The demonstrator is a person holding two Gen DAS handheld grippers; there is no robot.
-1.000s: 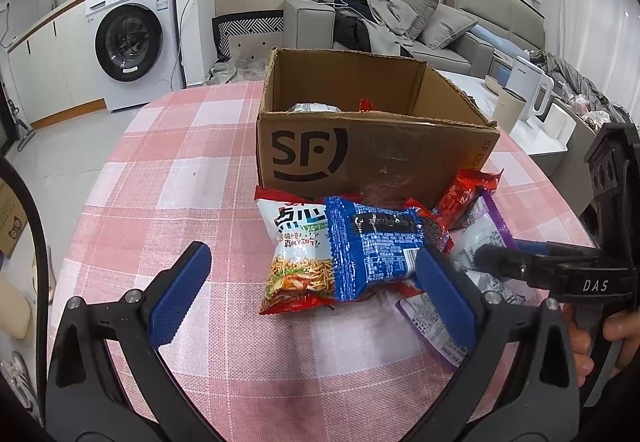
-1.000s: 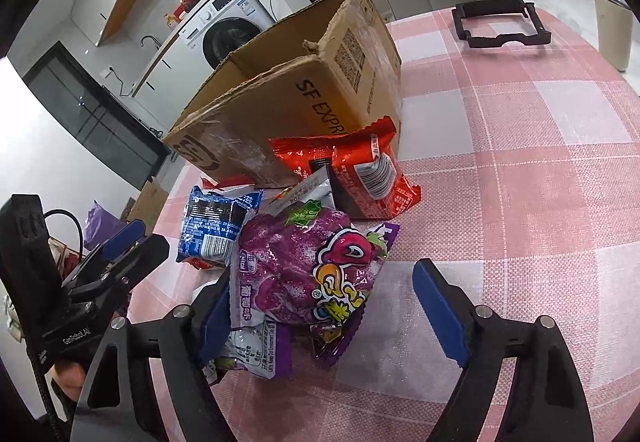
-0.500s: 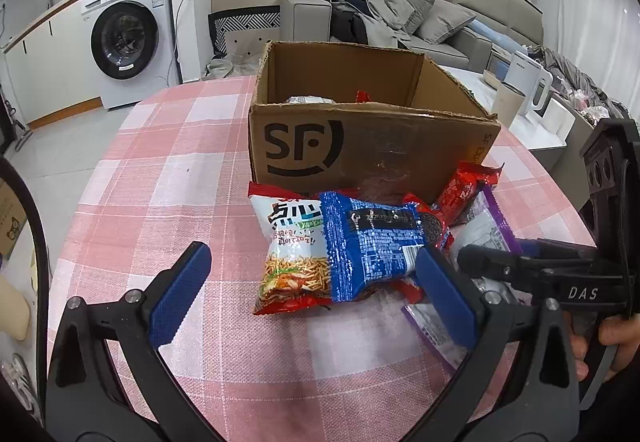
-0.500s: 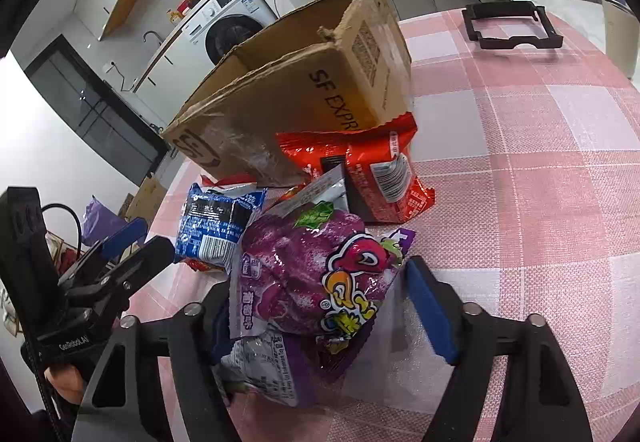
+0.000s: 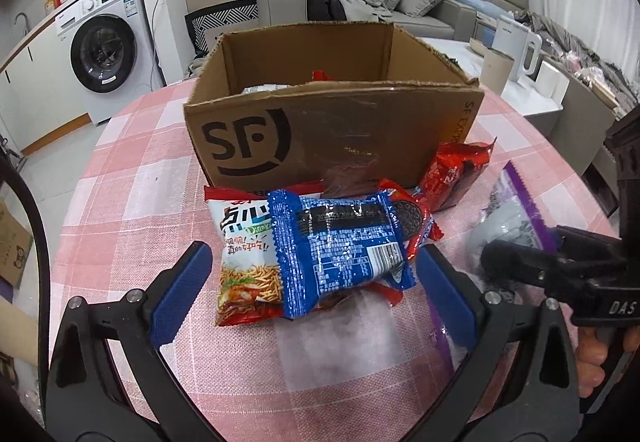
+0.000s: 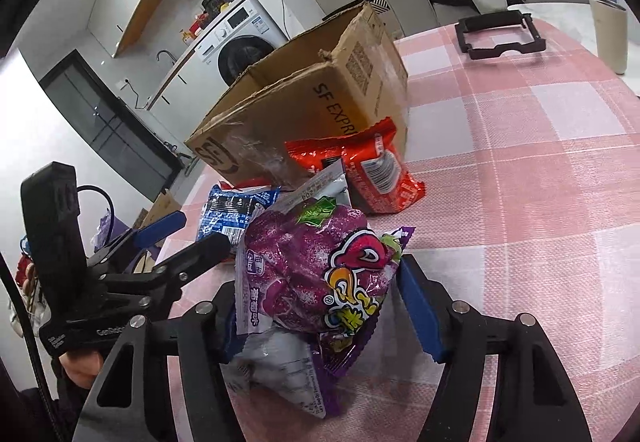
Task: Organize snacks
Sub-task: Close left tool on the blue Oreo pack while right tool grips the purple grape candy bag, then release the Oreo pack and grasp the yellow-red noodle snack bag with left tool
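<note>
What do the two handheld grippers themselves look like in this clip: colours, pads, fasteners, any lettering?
Both the left gripper and the right gripper have matte black plastic frames with triangular cut-outs, silver screw heads and ribbed blue pads on the fingers. White lettering marks each black handle body; a black cable loops from the left one.

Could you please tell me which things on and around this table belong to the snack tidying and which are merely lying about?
Part of the job:
cardboard box
blue biscuit packet
noodle snack packet
red packet
purple sweet bag, between the closing right gripper
left gripper

Lying about:
black frame
beige cup
</note>
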